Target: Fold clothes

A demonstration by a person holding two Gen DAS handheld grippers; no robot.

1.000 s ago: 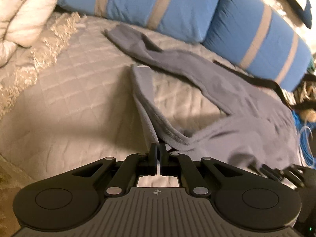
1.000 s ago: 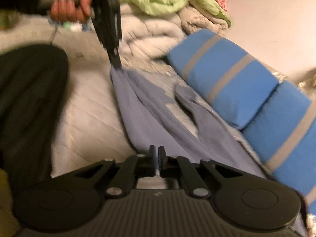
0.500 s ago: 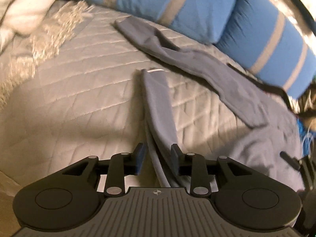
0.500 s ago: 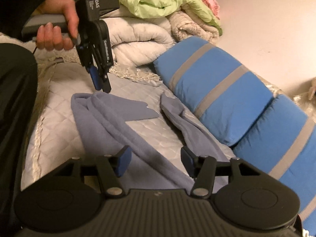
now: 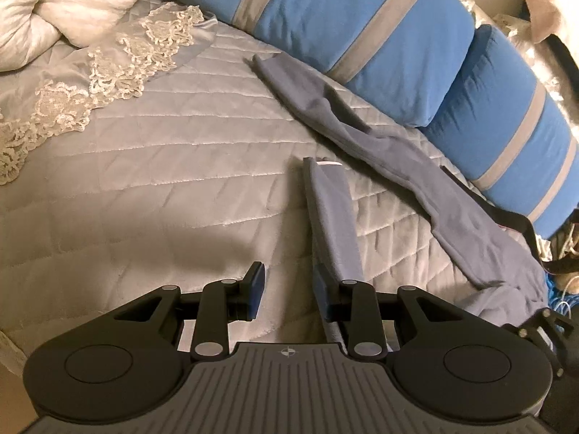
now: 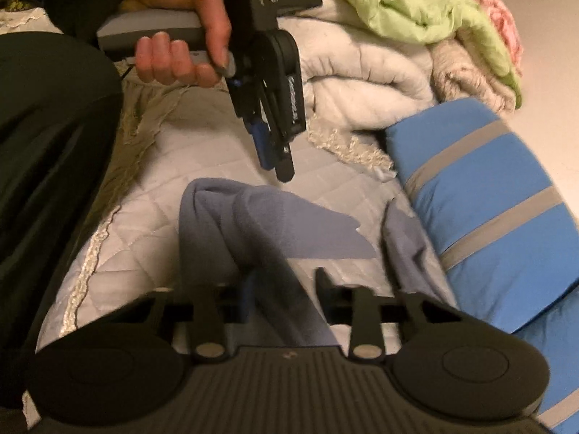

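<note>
Right gripper [image 6: 282,282] jaws apart over the grey-blue garment [image 6: 260,224] on the quilt [image 6: 144,224].

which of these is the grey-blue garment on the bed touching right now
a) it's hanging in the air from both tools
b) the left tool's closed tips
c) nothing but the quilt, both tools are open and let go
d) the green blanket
c: the garment lies loose on the quilt, the left tool stands open above it, and the right tool is open too, gripping nothing.
</note>
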